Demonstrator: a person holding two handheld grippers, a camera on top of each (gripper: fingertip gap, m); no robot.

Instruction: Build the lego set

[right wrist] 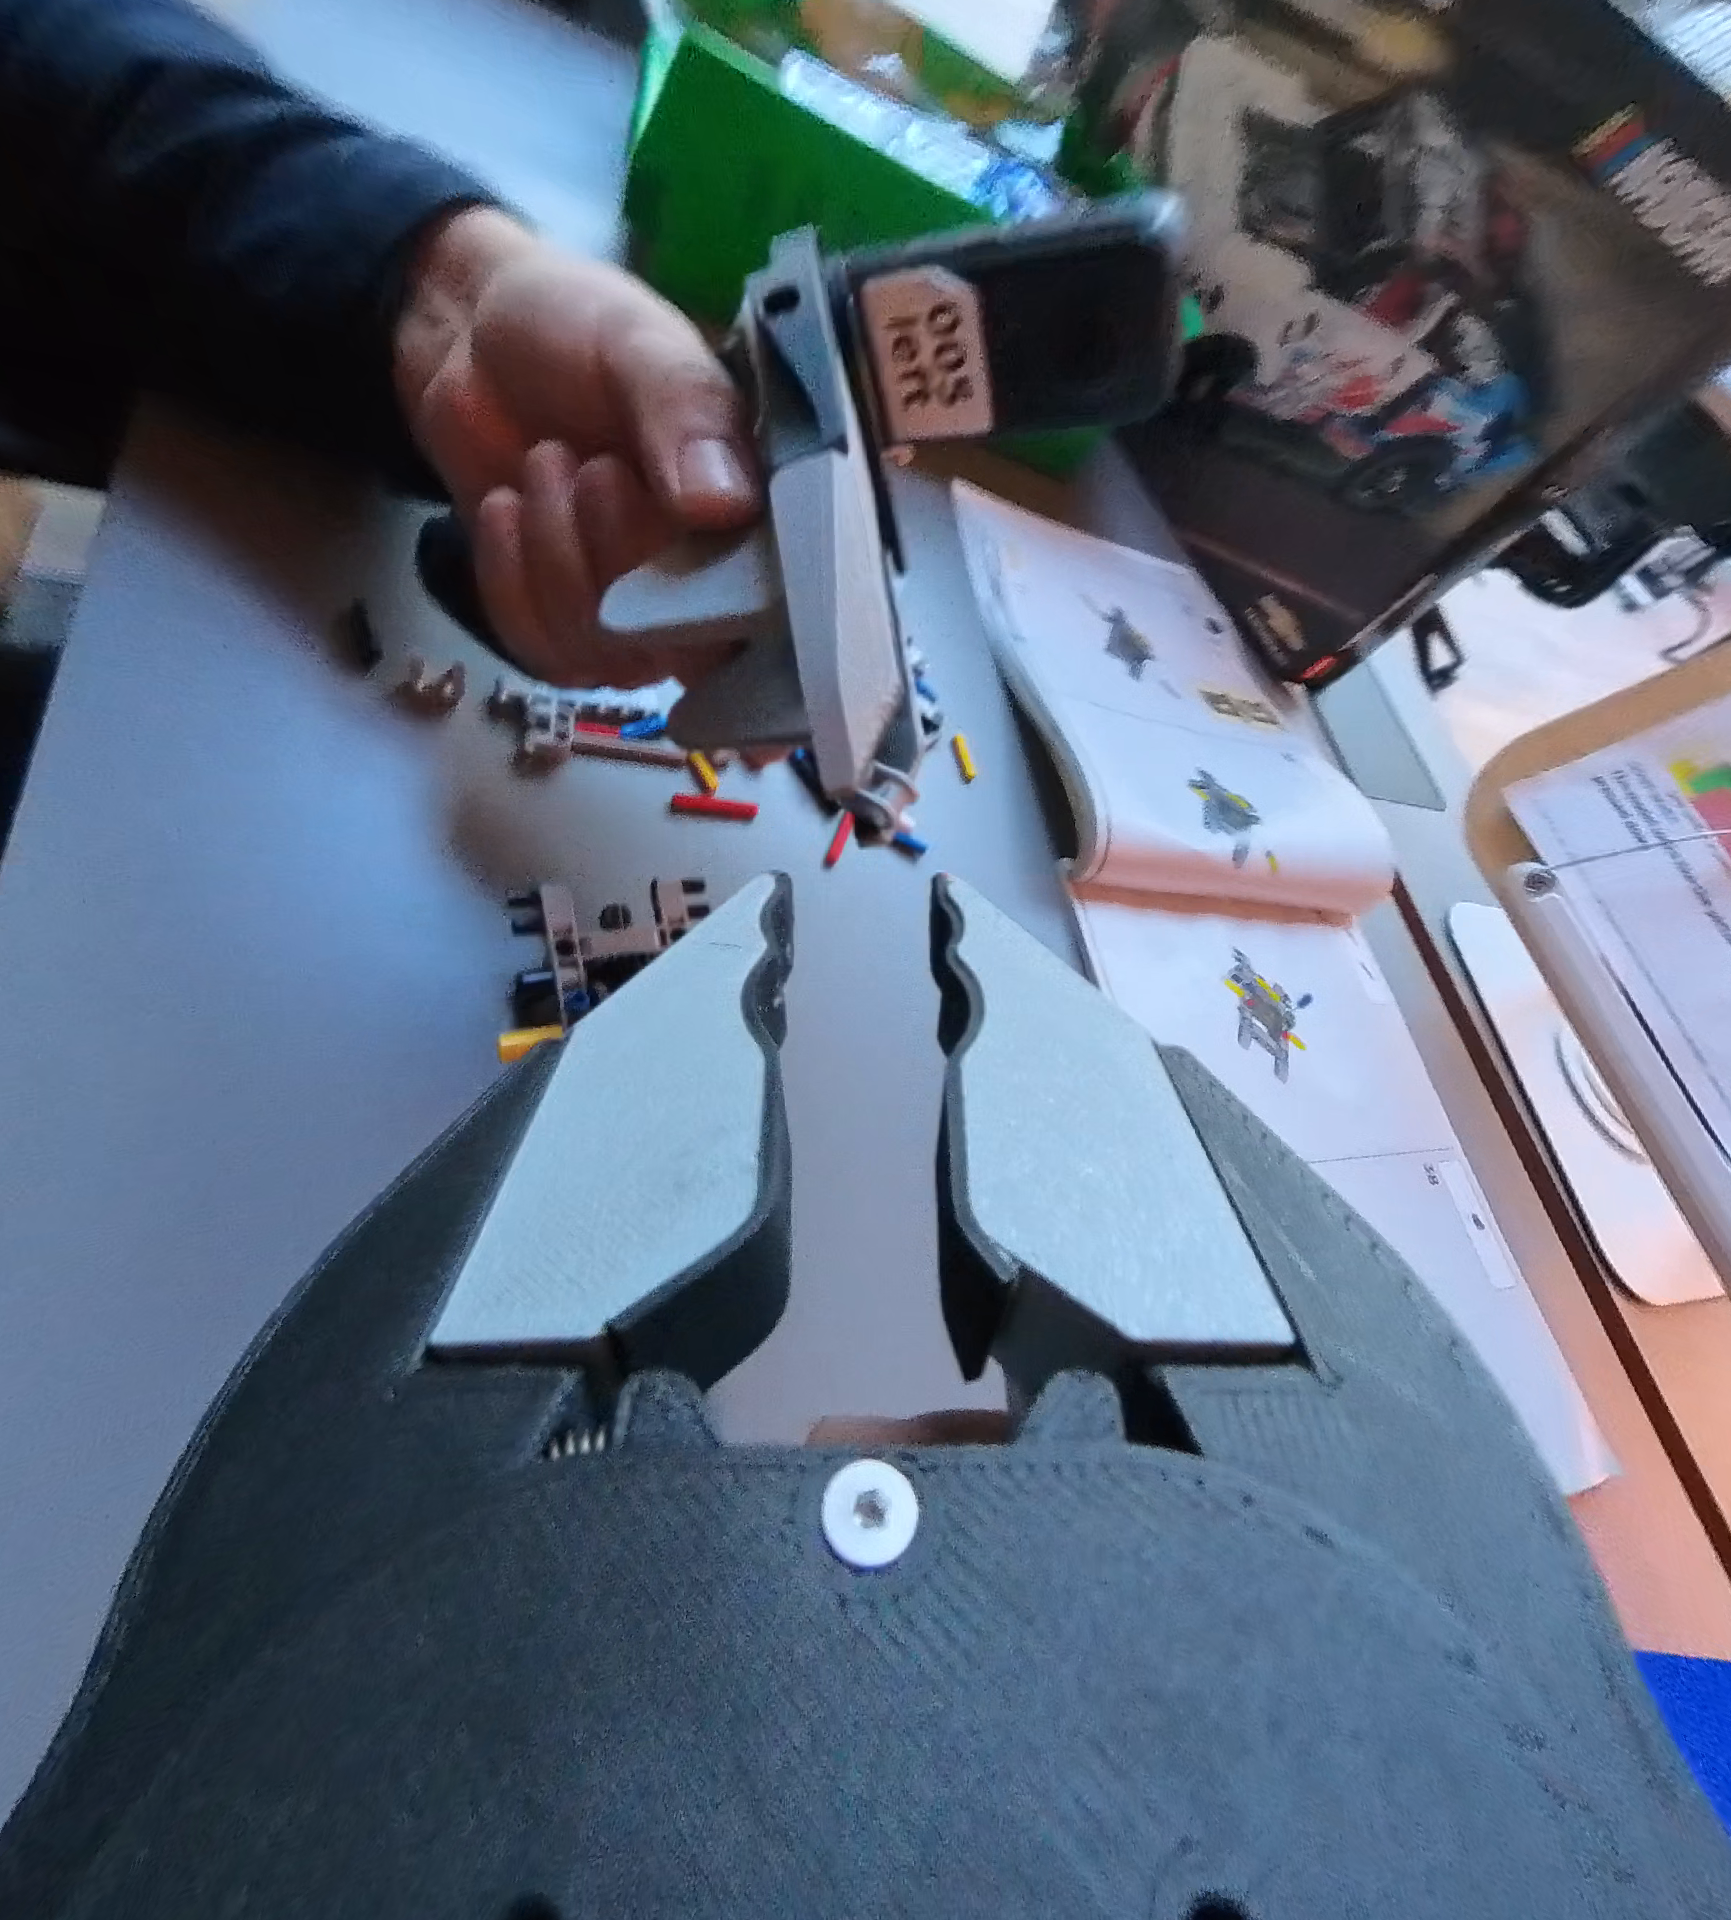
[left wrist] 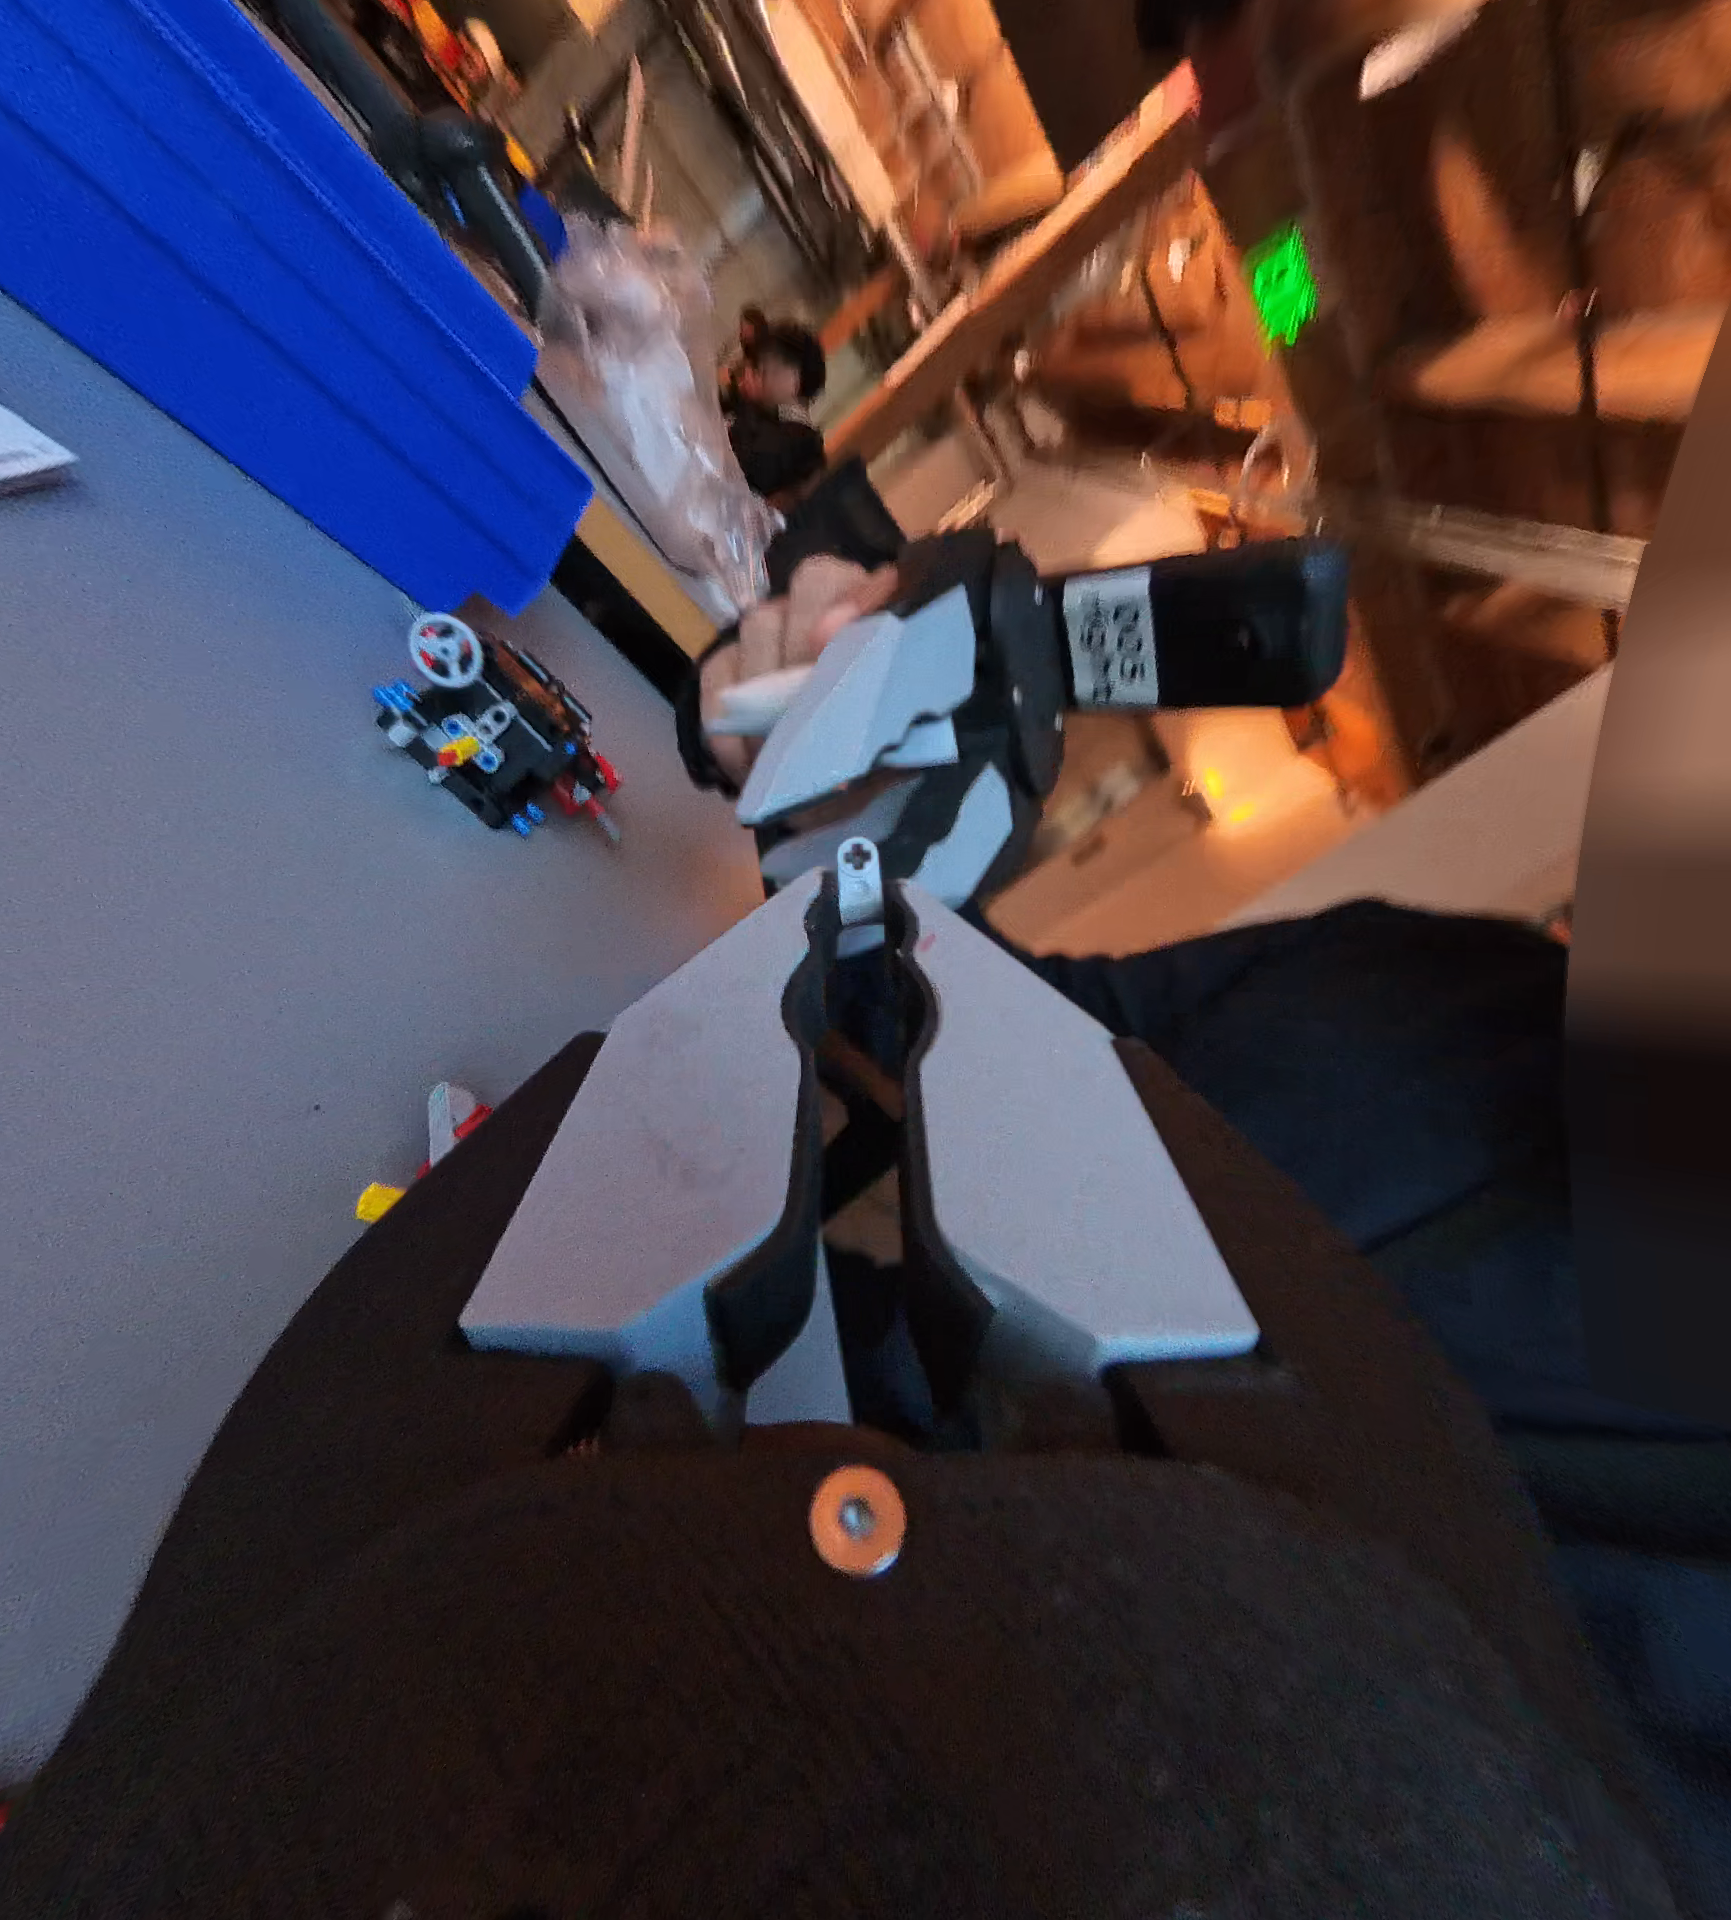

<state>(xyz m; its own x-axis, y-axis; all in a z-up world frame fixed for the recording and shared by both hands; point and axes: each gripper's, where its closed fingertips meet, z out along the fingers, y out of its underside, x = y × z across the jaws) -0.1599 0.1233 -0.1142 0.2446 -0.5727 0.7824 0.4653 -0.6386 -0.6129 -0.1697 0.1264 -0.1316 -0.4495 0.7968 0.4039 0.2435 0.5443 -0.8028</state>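
Observation:
In the left wrist view my left gripper (left wrist: 861, 909) is shut on a small white connector piece (left wrist: 858, 881) with a cross hole, which sticks out past the fingertips, held in the air. The right wrist view shows the same gripper (right wrist: 876, 800) in a hand (right wrist: 570, 436), the piece (right wrist: 890, 792) pinched at its tips above the grey table (right wrist: 217, 1039). My right gripper (right wrist: 861, 904) is open with nothing between its fingers, just short of the left gripper's tips. It also shows in the left wrist view (left wrist: 773, 831), right behind the piece.
A black brick assembly (left wrist: 487, 727) with a grey wheel stands near a blue box (left wrist: 217, 260). Loose red, yellow and blue pins (right wrist: 713, 805) and a partial build (right wrist: 612, 935) lie on the table. An open instruction booklet (right wrist: 1204, 748) and a printed box (right wrist: 1463, 312) are to the right. Less than 4 cm separates the two grippers' tips.

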